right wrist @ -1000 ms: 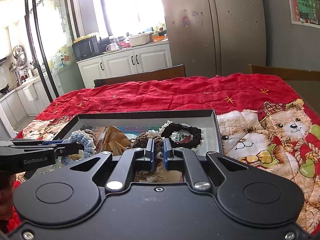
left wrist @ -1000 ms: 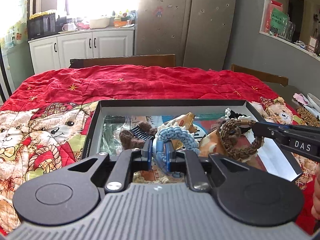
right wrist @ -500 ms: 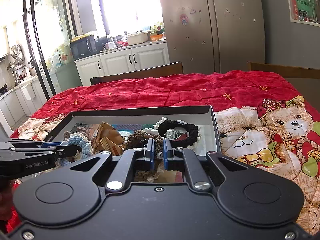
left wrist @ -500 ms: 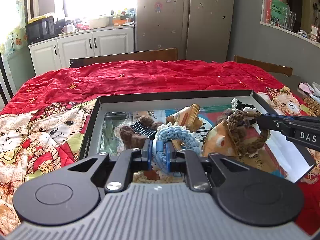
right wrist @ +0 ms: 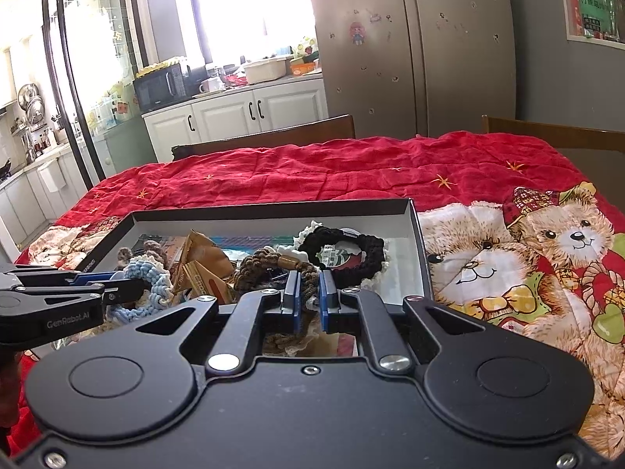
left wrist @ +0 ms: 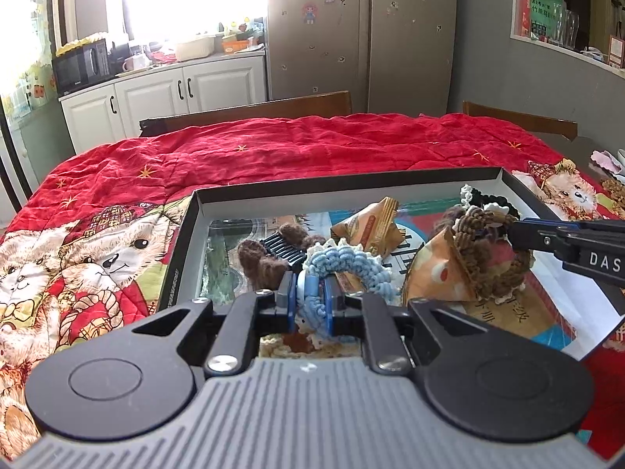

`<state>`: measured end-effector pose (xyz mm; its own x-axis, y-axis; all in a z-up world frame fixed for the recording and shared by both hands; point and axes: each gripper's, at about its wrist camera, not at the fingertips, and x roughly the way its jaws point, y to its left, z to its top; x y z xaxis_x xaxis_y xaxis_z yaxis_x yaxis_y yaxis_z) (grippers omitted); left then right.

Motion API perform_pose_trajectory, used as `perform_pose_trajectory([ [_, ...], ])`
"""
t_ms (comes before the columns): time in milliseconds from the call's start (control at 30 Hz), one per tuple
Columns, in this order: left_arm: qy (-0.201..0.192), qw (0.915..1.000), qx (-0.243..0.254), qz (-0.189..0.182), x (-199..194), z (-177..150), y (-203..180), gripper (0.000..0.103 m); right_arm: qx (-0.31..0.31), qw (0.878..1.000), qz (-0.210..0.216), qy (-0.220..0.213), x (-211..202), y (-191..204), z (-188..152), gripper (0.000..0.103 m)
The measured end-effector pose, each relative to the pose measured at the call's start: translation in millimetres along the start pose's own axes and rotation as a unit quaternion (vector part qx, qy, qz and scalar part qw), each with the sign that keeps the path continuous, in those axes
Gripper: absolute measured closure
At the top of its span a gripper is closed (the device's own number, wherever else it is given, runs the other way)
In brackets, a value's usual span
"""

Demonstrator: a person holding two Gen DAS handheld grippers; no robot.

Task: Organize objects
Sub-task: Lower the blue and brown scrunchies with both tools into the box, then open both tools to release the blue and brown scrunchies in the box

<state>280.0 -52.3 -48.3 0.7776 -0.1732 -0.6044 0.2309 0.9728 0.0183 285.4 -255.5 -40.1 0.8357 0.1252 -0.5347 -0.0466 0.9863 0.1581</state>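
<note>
Red quilt (left wrist: 297,152) — both tools pinch scrunchies over tray (left wrist: 351,185).

The left gripper (left wrist: 310,305) has a ribbed grey body, black arms with round caps, silver pivot screws and blue finger pads. The right gripper (right wrist: 308,306) has a smooth black body with corner screws; its side reads "DAS", the left's "GenRobot.AI".
</note>
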Motion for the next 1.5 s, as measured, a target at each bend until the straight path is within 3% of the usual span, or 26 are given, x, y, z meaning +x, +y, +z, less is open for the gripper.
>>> perform_pose_trajectory([
  [233,0.000,1.0000,-0.002,0.000,0.0,0.0,0.2,0.084,0.001,1.000,-0.001,0.000,0.8,-0.7,-0.5,0.093],
  [367,0.000,1.0000,-0.003,0.000,-0.2,0.2,0.1,0.075,0.001,1.000,-0.001,-0.001,0.7,-0.8,-0.4,0.089],
  [533,0.000,1.0000,-0.005,0.000,-0.6,0.1,1.6,0.074,0.004,1.000,-0.001,-0.003,0.0,-2.5,-0.3,0.087],
  [633,-0.001,1.0000,-0.005,0.002,-0.8,-0.4,2.1,0.062,0.006,1.000,-0.002,-0.004,-0.5,-3.5,0.2,0.087],
  [800,-0.002,1.0000,-0.005,0.003,-2.3,0.0,1.8,0.061,0.005,1.000,-0.002,-0.005,-0.8,-3.4,0.2,0.086],
  [933,-0.004,1.0000,-0.005,0.003,-3.6,0.7,1.3,0.058,0.004,1.000,-0.003,-0.010,-3.1,-2.4,0.1,0.078],
  [1200,-0.013,0.9999,-0.001,0.000,-11.0,2.1,-2.4,0.043,0.004,1.000,-0.002,-0.013,-5.9,-1.7,0.5,0.078],
  [1500,-0.020,0.9998,0.000,0.000,-18.4,2.2,-2.8,0.041,0.000,1.000,-0.001,-0.014,-9.5,1.0,-0.1,0.074],
])
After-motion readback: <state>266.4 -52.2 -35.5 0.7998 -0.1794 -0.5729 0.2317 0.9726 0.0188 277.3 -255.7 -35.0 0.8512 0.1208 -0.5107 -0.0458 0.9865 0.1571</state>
